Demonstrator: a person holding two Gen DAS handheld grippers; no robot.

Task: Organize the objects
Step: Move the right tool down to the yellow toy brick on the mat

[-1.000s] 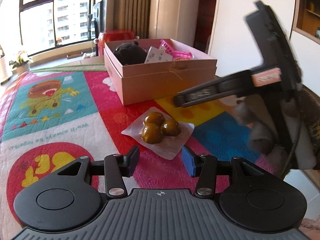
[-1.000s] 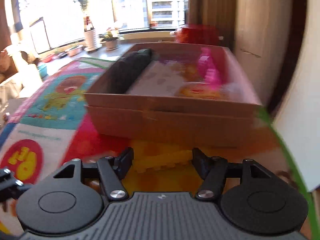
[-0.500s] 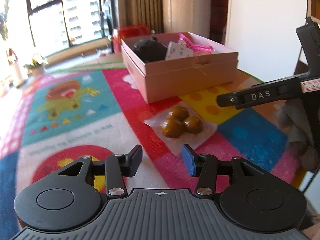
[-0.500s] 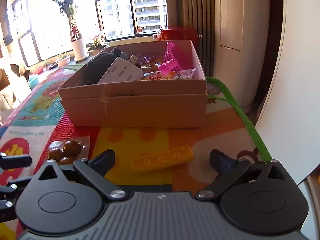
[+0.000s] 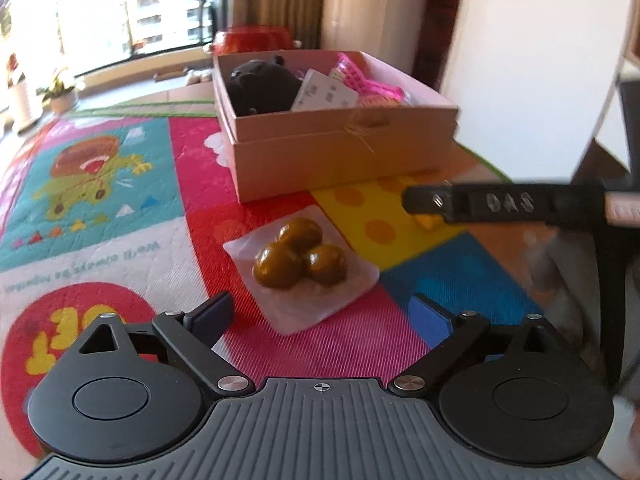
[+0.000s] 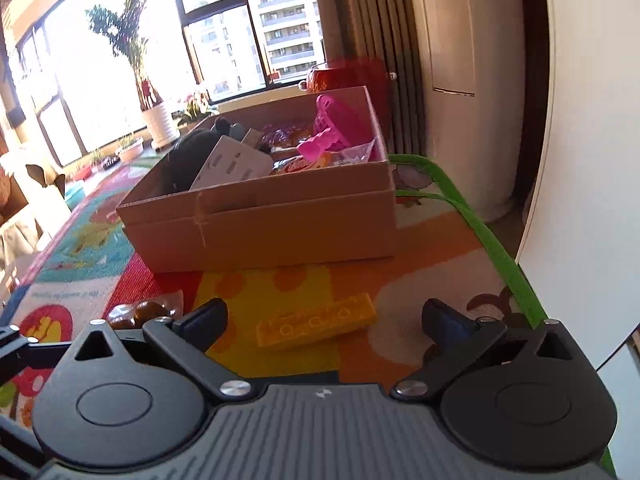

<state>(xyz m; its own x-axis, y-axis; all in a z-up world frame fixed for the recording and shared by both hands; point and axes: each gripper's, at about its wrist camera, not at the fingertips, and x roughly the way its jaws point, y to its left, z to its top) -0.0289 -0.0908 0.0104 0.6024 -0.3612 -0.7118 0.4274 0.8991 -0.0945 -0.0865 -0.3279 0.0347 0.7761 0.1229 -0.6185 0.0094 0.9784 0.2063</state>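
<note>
Left hand-held gripper point(image 5: 320, 314): jaws opening, nothing between; clear packet of brown balls point(image 5: 301, 265) just ahead.
Right hand-held gripper point(image 6: 325, 320): wide, empty; yellow plastic brick point(image 6: 317, 325) ahead.
Beyond: open cardboard box point(image 6: 280, 220) on colourful play mat point(image 5: 120, 208).

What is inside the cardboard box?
In the box: a black plush toy, a white card, a pink plastic toy and snack packets. Whatever lies beneath them is covered.

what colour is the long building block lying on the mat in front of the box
Yellow. The building block shows best in the right wrist view.
</note>
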